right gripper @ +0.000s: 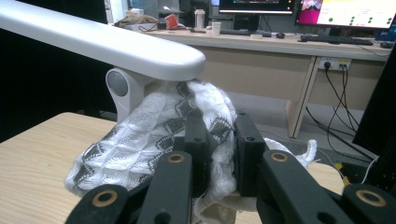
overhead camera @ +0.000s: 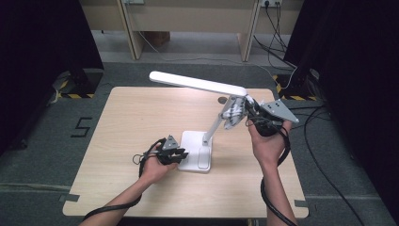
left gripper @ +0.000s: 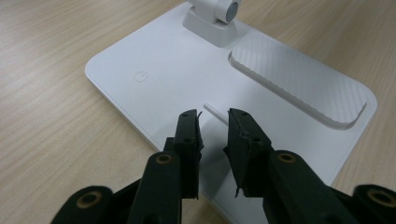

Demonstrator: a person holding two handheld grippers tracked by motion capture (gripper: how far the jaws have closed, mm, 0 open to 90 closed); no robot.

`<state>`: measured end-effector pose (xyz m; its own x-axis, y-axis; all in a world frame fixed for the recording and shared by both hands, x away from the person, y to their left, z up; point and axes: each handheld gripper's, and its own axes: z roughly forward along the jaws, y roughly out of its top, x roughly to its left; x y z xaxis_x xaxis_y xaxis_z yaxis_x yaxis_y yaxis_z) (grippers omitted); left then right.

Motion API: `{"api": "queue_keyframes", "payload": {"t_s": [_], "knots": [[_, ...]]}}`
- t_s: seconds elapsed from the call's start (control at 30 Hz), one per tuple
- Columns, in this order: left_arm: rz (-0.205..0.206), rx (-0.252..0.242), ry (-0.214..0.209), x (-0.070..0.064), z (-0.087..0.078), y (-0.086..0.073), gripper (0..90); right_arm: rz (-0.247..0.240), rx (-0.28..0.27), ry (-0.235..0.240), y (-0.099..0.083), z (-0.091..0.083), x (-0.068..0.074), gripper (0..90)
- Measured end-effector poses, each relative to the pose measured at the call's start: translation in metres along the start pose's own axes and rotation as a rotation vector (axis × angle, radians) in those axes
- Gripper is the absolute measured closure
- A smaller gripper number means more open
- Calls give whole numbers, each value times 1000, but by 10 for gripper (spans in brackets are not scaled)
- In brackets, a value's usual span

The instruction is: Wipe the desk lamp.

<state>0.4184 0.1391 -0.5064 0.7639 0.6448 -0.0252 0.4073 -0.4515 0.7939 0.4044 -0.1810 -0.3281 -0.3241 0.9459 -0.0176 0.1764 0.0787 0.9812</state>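
High view: the right gripper (overhead camera: 248,114) presses a patterned cloth (overhead camera: 234,113) against the lamp (overhead camera: 197,84) joint, under the long head running left.

Left gripper view: left gripper (left gripper: 214,125), jaws slightly apart and empty, steadies the lamp base (left gripper: 159,70).

Right gripper view: jaws pinch the cloth (right gripper: 154,135).

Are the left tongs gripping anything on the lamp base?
No: the left tongs hover open over the flat white plastic lamp base, with nothing between them.
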Motion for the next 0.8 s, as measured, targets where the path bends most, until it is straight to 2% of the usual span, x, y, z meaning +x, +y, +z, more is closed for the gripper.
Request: {"api": "queue_keyframes", "payload": {"t_s": [0.2,0.37,0.53,0.8], "knots": [[3,6,-2,0,0,1,731,-1,10,18,2,4,-2,796],[4,9,-4,1,0,1,731,-22,22,13,5,9,-2,794],[5,9,-5,1,0,1,730,-17,33,7,6,13,-1,793],[6,11,-5,1,0,2,729,-41,52,1,2,20,2,793]]}}
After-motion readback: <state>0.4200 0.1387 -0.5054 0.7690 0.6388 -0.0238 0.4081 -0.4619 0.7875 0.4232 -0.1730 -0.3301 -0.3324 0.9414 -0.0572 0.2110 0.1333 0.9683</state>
